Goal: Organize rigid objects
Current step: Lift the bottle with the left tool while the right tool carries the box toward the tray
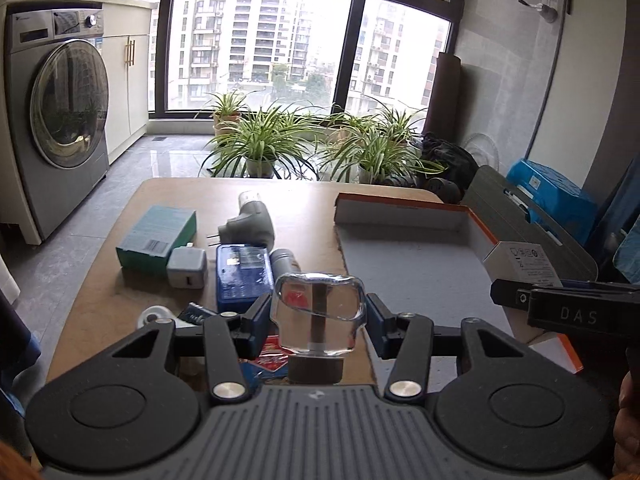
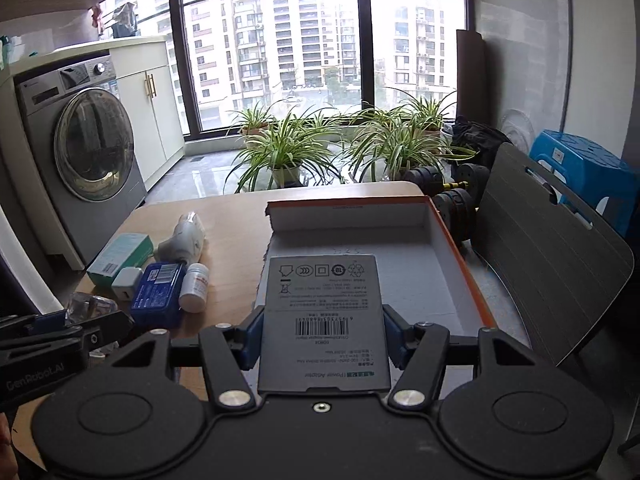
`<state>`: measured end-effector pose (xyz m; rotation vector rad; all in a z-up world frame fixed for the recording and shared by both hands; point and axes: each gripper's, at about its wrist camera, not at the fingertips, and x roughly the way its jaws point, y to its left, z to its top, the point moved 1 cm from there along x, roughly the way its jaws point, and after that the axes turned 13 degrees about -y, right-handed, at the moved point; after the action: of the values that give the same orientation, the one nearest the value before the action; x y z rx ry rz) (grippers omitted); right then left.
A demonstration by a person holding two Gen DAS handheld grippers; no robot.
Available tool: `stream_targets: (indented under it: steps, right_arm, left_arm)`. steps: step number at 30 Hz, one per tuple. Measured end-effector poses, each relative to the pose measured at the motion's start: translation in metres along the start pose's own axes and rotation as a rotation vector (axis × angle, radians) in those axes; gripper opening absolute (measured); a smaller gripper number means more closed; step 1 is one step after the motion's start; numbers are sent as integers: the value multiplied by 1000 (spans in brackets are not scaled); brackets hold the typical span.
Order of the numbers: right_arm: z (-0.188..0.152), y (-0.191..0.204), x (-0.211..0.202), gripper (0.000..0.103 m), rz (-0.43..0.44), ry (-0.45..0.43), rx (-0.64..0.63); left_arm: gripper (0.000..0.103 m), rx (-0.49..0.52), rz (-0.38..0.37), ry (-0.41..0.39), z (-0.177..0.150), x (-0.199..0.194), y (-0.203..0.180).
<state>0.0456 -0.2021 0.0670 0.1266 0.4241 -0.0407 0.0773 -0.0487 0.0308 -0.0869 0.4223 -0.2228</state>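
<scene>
My left gripper is shut on a clear glass bottle with a dark cap, held above the table's near edge. My right gripper is shut on a grey power adapter box, held over the near end of the open orange-edged cardboard tray. That tray also shows in the left wrist view, with the grey box at its right side. Left of the tray lie a teal box, a white charger, a blue box, a white pill bottle and a grey plug device.
The wooden table has rounded far corners. A grey chair back stands to the right of the tray. Dumbbells, potted plants and a washing machine stand beyond the table. A blue stool is at the far right.
</scene>
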Motion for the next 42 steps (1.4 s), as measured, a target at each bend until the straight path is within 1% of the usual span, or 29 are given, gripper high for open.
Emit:
stream_targets:
  steps: [6,14,18,27,30,34,42]
  right_arm:
    - [14,-21,3,71,-34,-10,11]
    - [29,-39,17,71,-49,-11,1]
    - [35,-42,25,71,-48,-17,-12]
    - [52,-50,46,71,-40,-22,-23]
    - [56,-55,60,71,-37,-21,-31]
    - [54,-57,76,71,-24,-6,-49]
    - [54,-60,100,71,-7,4,-78]
  left_arm:
    - [50,26,-50,-10,14,16,-22]
    - [50,6,-86,26,19,35,-36]
    - [50,15,-92,32,26,40,-42]
    - [50,31,-111,64,54,60,-65]
    - [50,31,-115,57,60,65,-68]
    - [50,44,-112,40,58,72,-74]
    - [50,32,-98,41,52,86,-74]
